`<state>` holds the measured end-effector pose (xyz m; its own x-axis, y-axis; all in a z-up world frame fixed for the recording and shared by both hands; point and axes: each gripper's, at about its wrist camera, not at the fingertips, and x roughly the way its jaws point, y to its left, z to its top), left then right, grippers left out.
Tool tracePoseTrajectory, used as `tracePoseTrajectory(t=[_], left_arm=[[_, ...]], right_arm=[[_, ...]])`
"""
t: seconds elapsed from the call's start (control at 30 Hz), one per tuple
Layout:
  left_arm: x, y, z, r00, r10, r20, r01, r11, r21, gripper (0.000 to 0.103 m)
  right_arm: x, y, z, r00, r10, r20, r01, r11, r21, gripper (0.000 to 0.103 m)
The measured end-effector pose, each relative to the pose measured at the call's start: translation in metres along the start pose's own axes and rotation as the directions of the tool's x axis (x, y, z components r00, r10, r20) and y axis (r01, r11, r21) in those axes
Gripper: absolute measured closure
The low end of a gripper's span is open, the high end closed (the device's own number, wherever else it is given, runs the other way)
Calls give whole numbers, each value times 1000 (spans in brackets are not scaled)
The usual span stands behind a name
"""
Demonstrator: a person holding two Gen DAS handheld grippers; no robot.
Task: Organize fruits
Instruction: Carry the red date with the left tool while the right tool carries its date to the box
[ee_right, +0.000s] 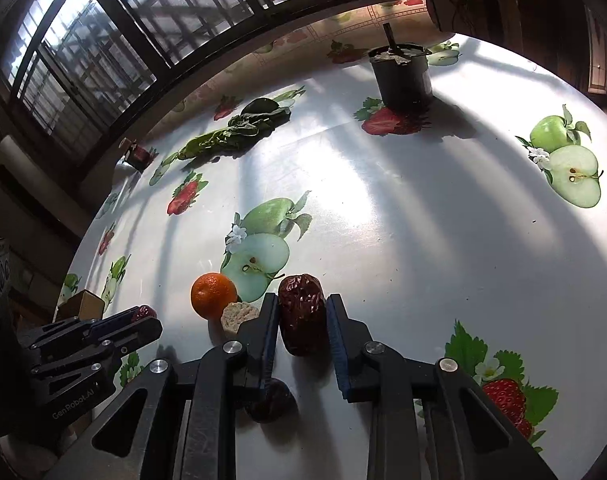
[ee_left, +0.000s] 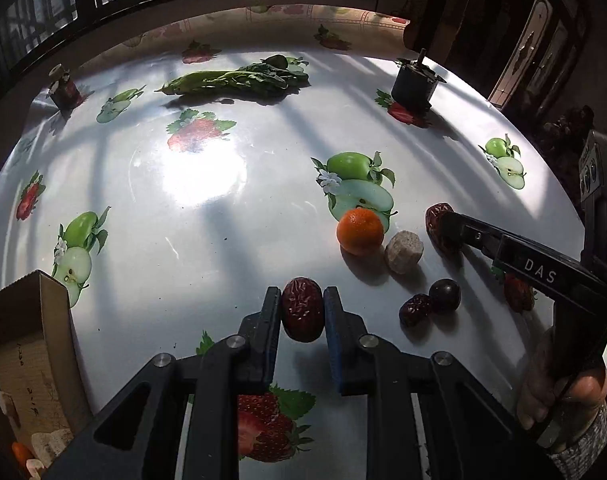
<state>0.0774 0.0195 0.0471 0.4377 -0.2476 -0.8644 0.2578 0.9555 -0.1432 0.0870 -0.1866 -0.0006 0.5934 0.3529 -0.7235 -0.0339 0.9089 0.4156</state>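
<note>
Both hand-held grippers are clamped on fruit: the left hand-held gripper [ee_left: 302, 310] pinches a wrinkled red date [ee_left: 302, 309] between its pads, and the right hand-held gripper [ee_right: 302, 316] grips a second red date [ee_right: 303, 314].

Taking the orange [ee_left: 360, 231] as landmark, the right one's date lies just to its right, past the pale round cake [ee_left: 404, 251] that sits beside the orange. Another date [ee_left: 415, 309] and a dark plum [ee_left: 444, 295] sit nearer the camera.

This looks like the pick step, with both grasps made. Next, each date probably needs carrying to the cardboard box [ee_left: 47, 312], far left of the orange.

Between orange and box the worktop [ee_left: 207, 208] is bare. The box's wall stands upright, so the load must go over it.
</note>
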Motion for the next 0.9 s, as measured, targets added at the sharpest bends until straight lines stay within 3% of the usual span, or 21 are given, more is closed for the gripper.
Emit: tracePoseTrajectory(t=[0.13,0.23,0.4,0.63,0.77,0.9], left_arm=[[-17,-2,-21,996,-85,24,87,994,-66,83],[-21,1,-33,994,-105,34,108,989,-100,83],[-29,11,-41,993,-108,52,114,984,-141,83],[-62,41,-60,991,-65,119,88,975,-202,83],[-90,76,-77,985,-27,172,73,961,-266,83],[-122,125,-100,978,55,200,16,941,-338,82]], right_arm=[[-2,-19,4,1000,1,9,-1,998,66,77],[-1,-21,4,1000,-11,12,11,998,60,71],[1,-13,2,998,-44,38,43,999,27,71],[-2,-11,-1,997,-62,44,61,998,29,75],[-4,-8,-5,996,-78,52,77,997,18,75],[-12,-1,-8,997,-51,59,49,998,37,75]])
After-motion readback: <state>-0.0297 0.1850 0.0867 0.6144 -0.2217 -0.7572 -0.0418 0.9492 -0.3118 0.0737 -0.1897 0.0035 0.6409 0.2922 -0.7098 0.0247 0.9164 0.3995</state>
